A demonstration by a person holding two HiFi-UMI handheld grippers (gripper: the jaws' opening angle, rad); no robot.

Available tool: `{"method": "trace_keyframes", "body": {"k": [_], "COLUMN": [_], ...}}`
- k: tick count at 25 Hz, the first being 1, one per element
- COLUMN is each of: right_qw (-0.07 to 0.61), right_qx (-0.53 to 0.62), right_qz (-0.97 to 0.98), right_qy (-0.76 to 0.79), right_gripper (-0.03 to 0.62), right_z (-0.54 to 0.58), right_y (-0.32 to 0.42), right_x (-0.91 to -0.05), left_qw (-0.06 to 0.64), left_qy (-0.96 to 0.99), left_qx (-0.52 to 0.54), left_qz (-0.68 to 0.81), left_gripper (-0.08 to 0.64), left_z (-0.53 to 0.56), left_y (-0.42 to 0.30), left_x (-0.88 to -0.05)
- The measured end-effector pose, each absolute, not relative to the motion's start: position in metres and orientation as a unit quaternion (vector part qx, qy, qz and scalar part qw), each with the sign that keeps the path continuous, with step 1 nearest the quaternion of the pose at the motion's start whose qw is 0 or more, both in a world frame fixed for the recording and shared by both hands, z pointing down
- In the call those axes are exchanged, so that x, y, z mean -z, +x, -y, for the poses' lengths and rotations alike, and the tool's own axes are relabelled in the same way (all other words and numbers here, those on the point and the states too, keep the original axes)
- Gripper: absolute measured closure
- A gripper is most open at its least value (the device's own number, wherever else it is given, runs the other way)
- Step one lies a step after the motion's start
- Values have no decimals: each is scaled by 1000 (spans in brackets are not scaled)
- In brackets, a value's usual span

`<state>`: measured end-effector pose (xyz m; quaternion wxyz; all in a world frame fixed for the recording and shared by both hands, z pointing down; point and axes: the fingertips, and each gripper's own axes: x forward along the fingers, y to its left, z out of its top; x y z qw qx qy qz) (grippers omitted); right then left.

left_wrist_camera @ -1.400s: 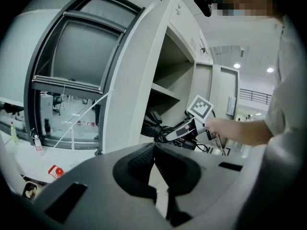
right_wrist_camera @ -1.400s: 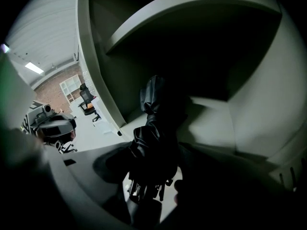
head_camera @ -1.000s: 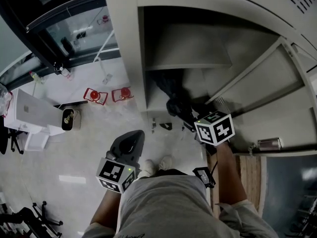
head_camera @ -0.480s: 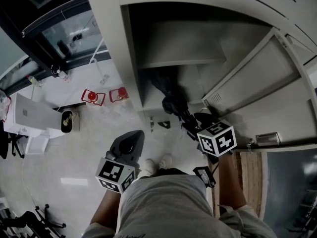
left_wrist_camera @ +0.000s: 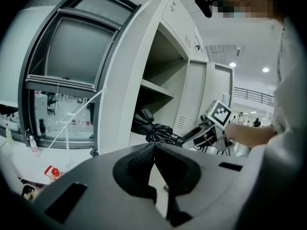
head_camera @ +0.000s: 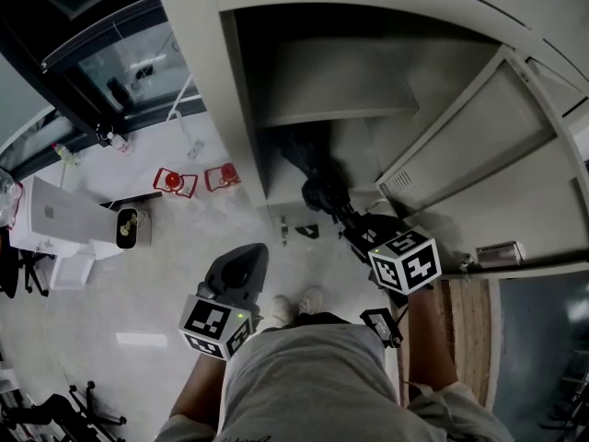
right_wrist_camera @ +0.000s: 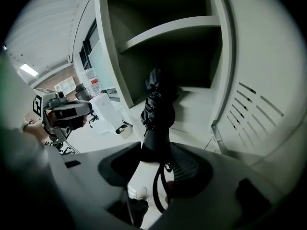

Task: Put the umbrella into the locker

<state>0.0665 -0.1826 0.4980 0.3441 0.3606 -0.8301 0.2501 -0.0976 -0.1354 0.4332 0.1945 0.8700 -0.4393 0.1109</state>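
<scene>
The folded black fabric umbrella (right_wrist_camera: 158,107) reaches tip-first into the lower compartment of the pale grey metal locker (head_camera: 195,90), under 1 shelf. The right gripper (right_wrist_camera: 156,152) is closing its 2 jaws on the umbrella's handle, with the pads touching it. The left gripper (left_wrist_camera: 153,150) hangs well apart from it, its jaws together and empty.

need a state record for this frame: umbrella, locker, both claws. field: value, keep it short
umbrella: black, folded; canopy end inside the lower compartment, handle sticking out the front
locker: door open; umbrella lies below the shelf
right claw: jaws closing on the umbrella's handle, pads appear to meet its sides
left claw: jaws together, nothing between them, held away from the locker
task status: umbrella partly in, not let go
</scene>
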Motion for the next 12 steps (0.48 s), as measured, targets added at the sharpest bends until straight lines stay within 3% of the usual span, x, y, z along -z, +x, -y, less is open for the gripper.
{"method": "trace_keyframes", "body": {"k": [12], "right_qw": [344], "right_qx": [-226], "right_qz": [827], "right_qy": [383], "right_gripper": [391], "right_z": [205], "right_y": [60], "right_x": [-483], "left_qw": [192], "left_qy": [869], "left_qx": [-103], "left_qz": [443], "left_gripper": [545], "left_z": [138], "left_y": [-101], "left_x": [-433]}}
